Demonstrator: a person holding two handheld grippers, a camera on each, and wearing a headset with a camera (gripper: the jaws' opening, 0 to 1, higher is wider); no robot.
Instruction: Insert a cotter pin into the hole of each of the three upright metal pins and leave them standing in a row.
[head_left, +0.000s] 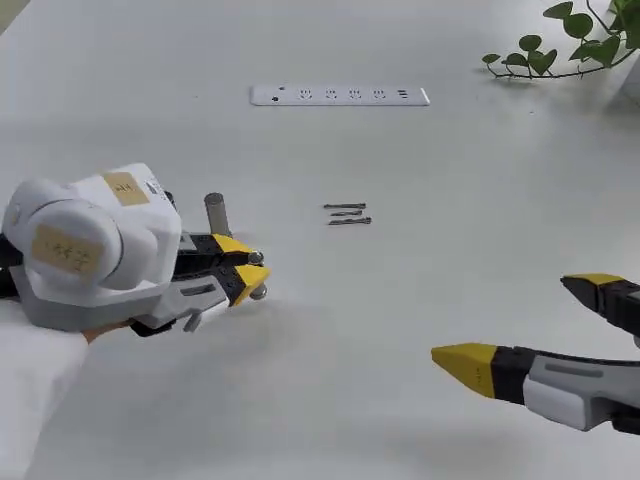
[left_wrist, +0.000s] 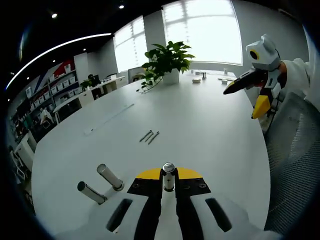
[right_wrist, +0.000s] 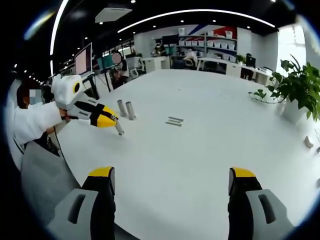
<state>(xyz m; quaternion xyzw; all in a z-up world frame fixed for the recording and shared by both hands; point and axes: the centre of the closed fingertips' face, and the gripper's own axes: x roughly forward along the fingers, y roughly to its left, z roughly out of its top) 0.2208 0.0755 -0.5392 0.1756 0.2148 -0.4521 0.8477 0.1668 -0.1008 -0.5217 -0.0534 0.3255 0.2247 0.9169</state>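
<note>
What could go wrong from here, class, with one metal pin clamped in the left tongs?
The held pin sits at the tips of the left tongs and might slip. The two standing pins nearby could get knocked over. The thin cotter pins lie flat, probably awkward for the open right tongs.

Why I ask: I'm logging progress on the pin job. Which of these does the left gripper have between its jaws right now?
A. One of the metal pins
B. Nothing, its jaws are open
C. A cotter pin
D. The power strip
A: in the left gripper view the left gripper is shut on a metal pin, while the cotter pins lie loose on the table.
</note>
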